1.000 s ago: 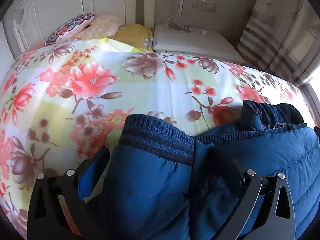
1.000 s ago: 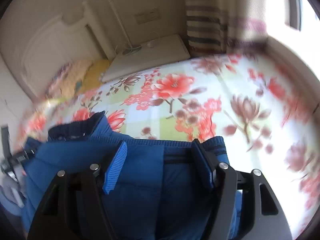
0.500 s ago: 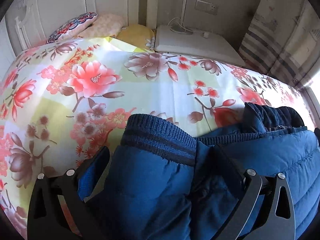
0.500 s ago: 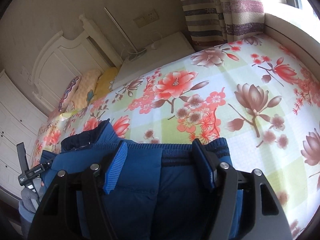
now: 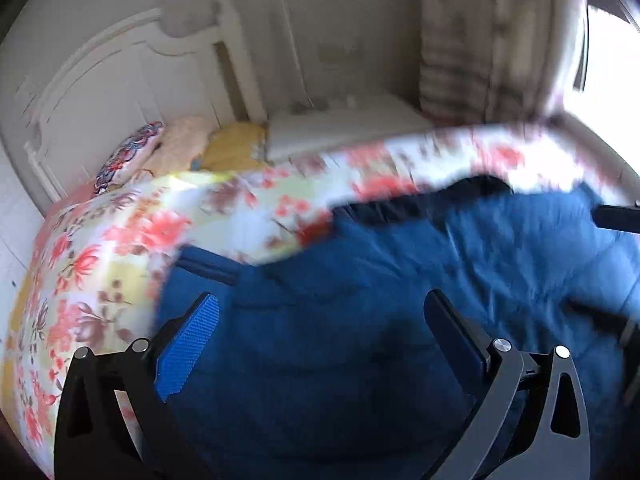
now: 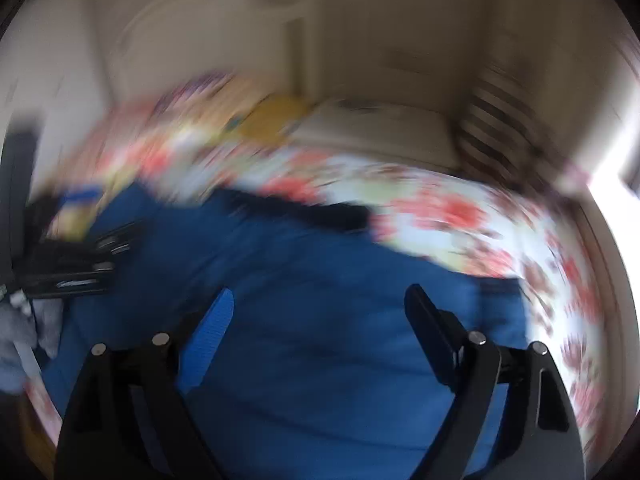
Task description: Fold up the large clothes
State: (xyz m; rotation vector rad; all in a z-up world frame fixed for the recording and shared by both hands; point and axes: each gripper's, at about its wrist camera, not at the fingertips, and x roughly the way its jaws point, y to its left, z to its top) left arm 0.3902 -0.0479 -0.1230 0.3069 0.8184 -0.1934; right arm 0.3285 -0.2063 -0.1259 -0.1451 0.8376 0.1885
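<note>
Motion smears my right view's bedspread (image 6: 460, 216) and headboard (image 6: 192, 40); the jacket (image 5: 360, 340) runs past the frame's bottom edge.

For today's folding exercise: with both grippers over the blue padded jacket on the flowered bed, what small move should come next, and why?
Probably bring the left gripper down onto the near edge of the blue jacket and close. Both it and the right gripper stand open over the jacket, which lies spread flat on the flowered bedspread, unfolded.

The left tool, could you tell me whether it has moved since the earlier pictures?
Yes. The left tool has swung: the white bedside table, earlier right of centre, now sits near centre, and the headboard fills more of the frame. The blue jacket lies between open fingers.
</note>
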